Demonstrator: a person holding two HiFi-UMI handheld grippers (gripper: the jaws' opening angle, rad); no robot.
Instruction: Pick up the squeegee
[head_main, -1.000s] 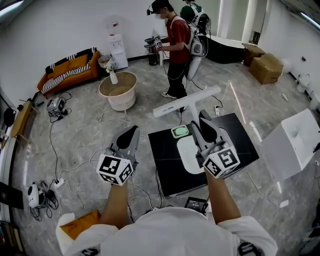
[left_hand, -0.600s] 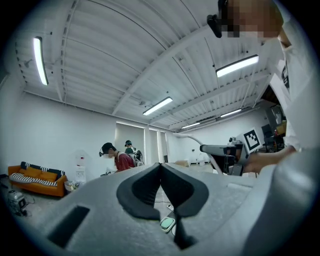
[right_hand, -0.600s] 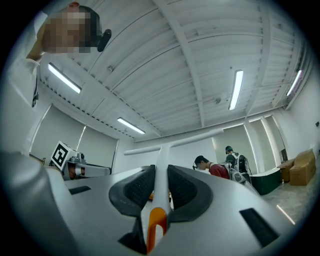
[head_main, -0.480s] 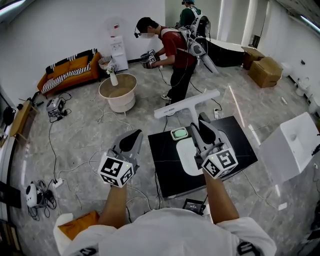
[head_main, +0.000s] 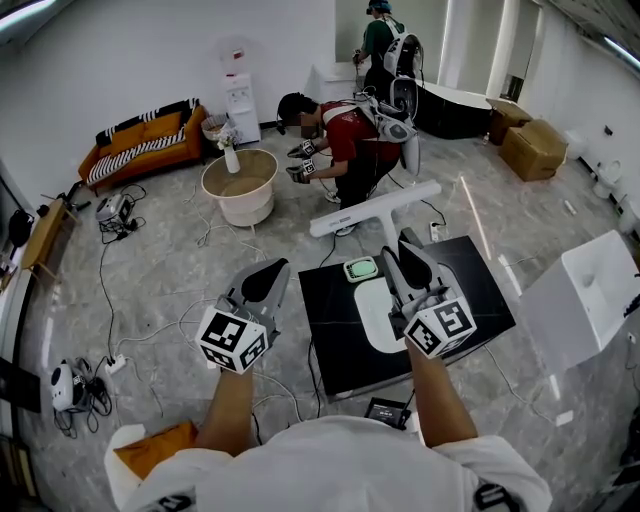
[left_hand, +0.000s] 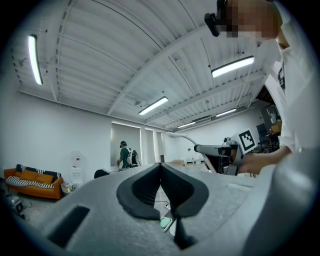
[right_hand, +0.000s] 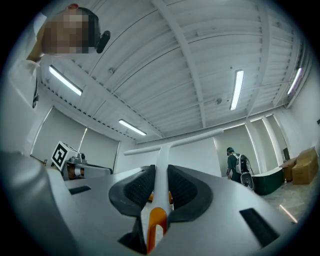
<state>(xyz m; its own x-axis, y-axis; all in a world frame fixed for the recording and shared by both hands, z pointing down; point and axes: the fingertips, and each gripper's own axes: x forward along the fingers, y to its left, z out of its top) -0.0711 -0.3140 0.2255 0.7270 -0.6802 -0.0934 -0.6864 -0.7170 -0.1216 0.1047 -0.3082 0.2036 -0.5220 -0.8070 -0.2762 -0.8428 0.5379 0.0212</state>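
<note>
The low table (head_main: 335, 345) sits near and centre, with a board (head_main: 372, 318) and a small dish (head_main: 360, 267) on it. The squeegee (head_main: 375, 208) is above its far edge, its handle between the jaws of the right gripper (head_main: 408, 250). The left gripper (head_main: 265, 278) is left of the table. A round table (head_main: 238, 185) and a sofa (head_main: 140, 138) lie far left, and a box (head_main: 590, 285) lies to the right.

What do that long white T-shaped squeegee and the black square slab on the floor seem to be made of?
White T-shaped squeegee: probably moulded plastic, smooth and matt, evenly white; the orange insert in its handle looks like plastic or rubber.
Black square slab: hard, smooth, with faint sheen and thin seams; maybe laminate or stone, I cannot tell.
</note>
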